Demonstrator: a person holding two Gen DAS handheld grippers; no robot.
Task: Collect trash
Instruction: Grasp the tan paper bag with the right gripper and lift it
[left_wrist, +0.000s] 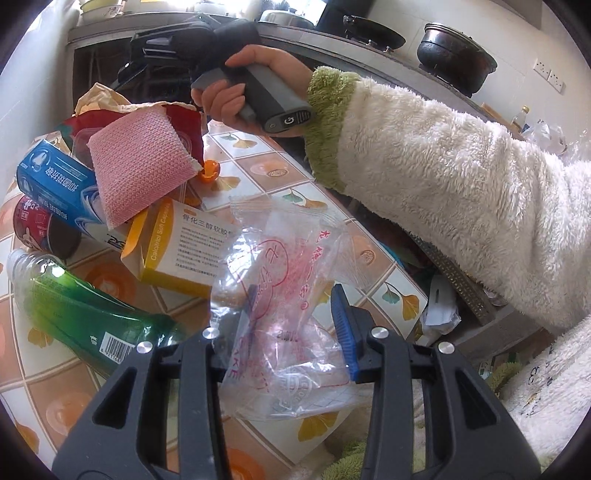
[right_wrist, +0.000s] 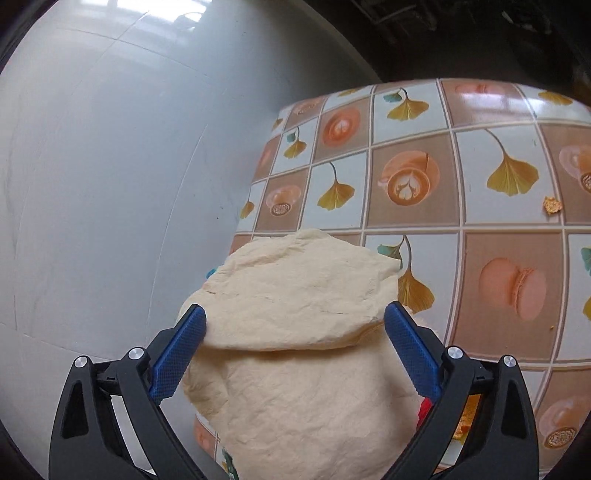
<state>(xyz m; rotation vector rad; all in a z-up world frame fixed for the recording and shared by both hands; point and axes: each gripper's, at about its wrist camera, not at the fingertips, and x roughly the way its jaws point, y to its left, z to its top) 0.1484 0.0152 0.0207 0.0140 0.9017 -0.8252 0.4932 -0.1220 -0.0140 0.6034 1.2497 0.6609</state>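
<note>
In the left wrist view my left gripper (left_wrist: 295, 306) is open, its blue pads on either side of a clear plastic bag with red print (left_wrist: 284, 295) lying on the patterned table (left_wrist: 258, 173). Left of it lies a pile of trash: a yellow medicine box (left_wrist: 181, 240), a green bottle (left_wrist: 85, 314), a blue box (left_wrist: 55, 184), a pink sponge cloth (left_wrist: 140, 166), a red wrapper (left_wrist: 184, 118) and a can (left_wrist: 37, 225). In the right wrist view my right gripper (right_wrist: 295, 317) is open around a crumpled beige paper bag (right_wrist: 295, 332). The hand holding the right gripper (left_wrist: 207, 40) shows above the pile.
An orange cap (left_wrist: 209, 171) lies beyond the pile. The table's edge (left_wrist: 369, 229) runs on the right, with paper scraps (left_wrist: 439, 306) below it. A stove counter with a wok (left_wrist: 373, 29) and pot (left_wrist: 454, 55) stands behind. A grey wall (right_wrist: 110, 166) borders the table.
</note>
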